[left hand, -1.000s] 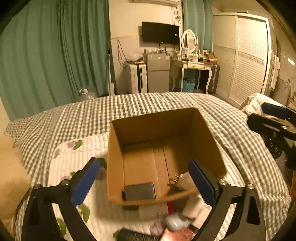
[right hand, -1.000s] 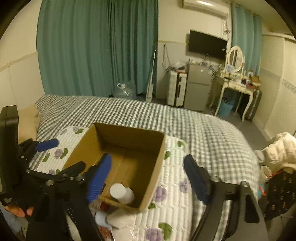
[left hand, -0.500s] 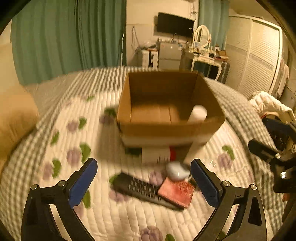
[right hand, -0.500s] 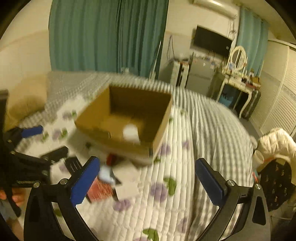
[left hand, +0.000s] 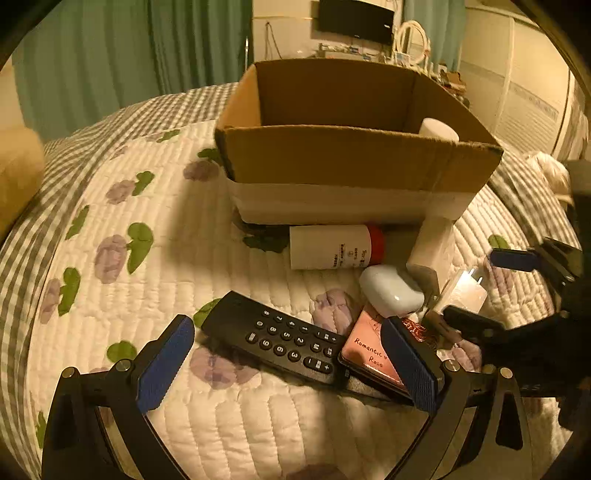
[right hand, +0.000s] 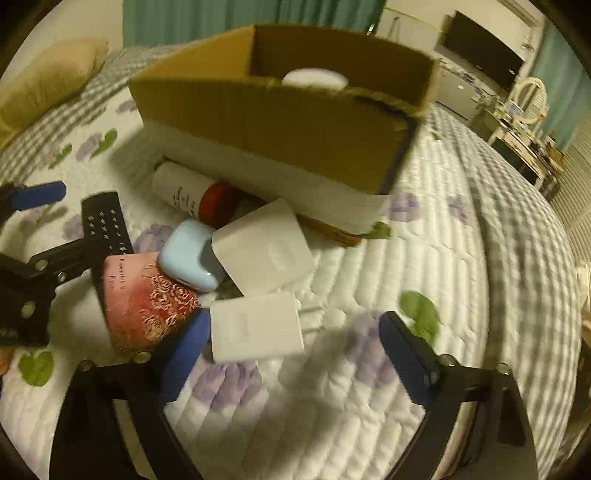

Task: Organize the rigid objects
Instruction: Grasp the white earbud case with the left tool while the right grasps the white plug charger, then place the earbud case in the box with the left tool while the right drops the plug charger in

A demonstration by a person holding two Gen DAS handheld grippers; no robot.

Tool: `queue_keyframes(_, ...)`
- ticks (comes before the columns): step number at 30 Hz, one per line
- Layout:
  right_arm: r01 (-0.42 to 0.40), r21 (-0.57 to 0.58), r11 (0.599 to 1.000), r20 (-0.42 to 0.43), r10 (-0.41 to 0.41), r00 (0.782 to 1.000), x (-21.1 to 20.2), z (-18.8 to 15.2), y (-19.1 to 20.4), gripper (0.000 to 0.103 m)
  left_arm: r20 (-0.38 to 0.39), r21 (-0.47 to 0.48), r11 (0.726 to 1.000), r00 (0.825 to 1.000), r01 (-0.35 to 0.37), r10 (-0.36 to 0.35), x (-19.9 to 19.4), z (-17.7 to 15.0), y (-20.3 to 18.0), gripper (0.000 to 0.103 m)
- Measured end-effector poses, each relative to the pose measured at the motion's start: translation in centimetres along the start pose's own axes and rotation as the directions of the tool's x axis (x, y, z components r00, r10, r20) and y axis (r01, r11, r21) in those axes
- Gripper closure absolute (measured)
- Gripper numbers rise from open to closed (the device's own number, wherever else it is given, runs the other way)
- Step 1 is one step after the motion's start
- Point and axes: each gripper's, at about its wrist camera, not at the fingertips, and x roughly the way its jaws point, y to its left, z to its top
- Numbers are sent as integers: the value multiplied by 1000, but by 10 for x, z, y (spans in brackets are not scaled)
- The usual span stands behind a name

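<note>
An open cardboard box (left hand: 354,162) (right hand: 273,110) stands on the quilted bed with a white round-topped object (left hand: 438,130) inside. In front of it lie a white bottle with a red cap (left hand: 334,246), a pale blue earbud case (left hand: 391,290) (right hand: 190,254), a black remote (left hand: 275,338), a pink box (left hand: 369,354) (right hand: 144,299), a white box (right hand: 264,247) and a white charger plug (right hand: 255,326). My left gripper (left hand: 291,365) is open low over the remote. My right gripper (right hand: 295,354) is open, its left finger beside the charger.
A tan pillow (right hand: 48,77) lies at the head of the bed. Green curtains (left hand: 110,55), a wall TV (left hand: 354,16) and a dressing table (right hand: 524,122) stand beyond the bed. The grey checked blanket (right hand: 528,229) covers the bed's right side.
Both grippers have come down from above the box to just over the objects in front of it. Both stay open and empty.
</note>
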Motion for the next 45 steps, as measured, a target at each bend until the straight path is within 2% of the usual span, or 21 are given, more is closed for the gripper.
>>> queue_keyframes(2, -32, -14, 999, -9, 32, 999, 11, 3, 4, 18, 4, 11, 1000, 1000, 2, -2, 1, 2, -2, 0)
queue_keyframes(5, -31, -60, 998, -65, 27, 998, 24, 6, 12, 35, 6, 28, 1000, 1000, -1, 1, 4, 6, -6, 0)
queue_keyframes(8, -47, -79, 996, -69, 42, 997, 21, 1, 13, 35, -3, 43, 999, 1000, 10, -10, 7, 9, -14, 0)
queue_keyframes(11, -64, -25, 998, -57, 62, 996, 9, 0, 1, 35, -5, 78, 997, 1000, 19, -19, 8, 12, -27, 0)
queue_keyframes(17, -18, 23, 1000, -3, 18, 1000, -20, 8, -36, 35, -63, 152, 985, 996, 77, -68, 27, 22, -60, 0)
queue_keyframes(21, -3, 54, 999, 13, 2, 1000, -27, 10, -55, 35, -109, 178, 982, 993, 69, -50, 46, 23, -70, 2)
queue_keyframes(22, -1, 59, 998, 14, 0, 1000, -28, 10, -57, 35, -121, 180, 980, 991, 80, -58, 51, 23, -72, 3)
queue_keyframes(27, -15, 63, 998, 5, 15, 1000, -24, 8, -60, 35, -150, 195, 967, 979, 167, -138, 60, 24, -79, 40)
queue_keyframes(30, -28, 61, 998, -3, 28, 1000, -17, 8, -54, 35, -139, 211, 965, 982, 158, -130, 56, 23, -82, 44)
queue_keyframes(35, -24, 49, 999, -1, 24, 1000, -19, 10, -51, 35, -112, 176, 974, 986, 145, -127, 42, 25, -73, 44)
queue_keyframes(45, 9, 9, 1000, 55, -9, 998, -69, 25, -39, 35, -44, 120, 988, 995, 96, -91, -18, 40, -46, 44)
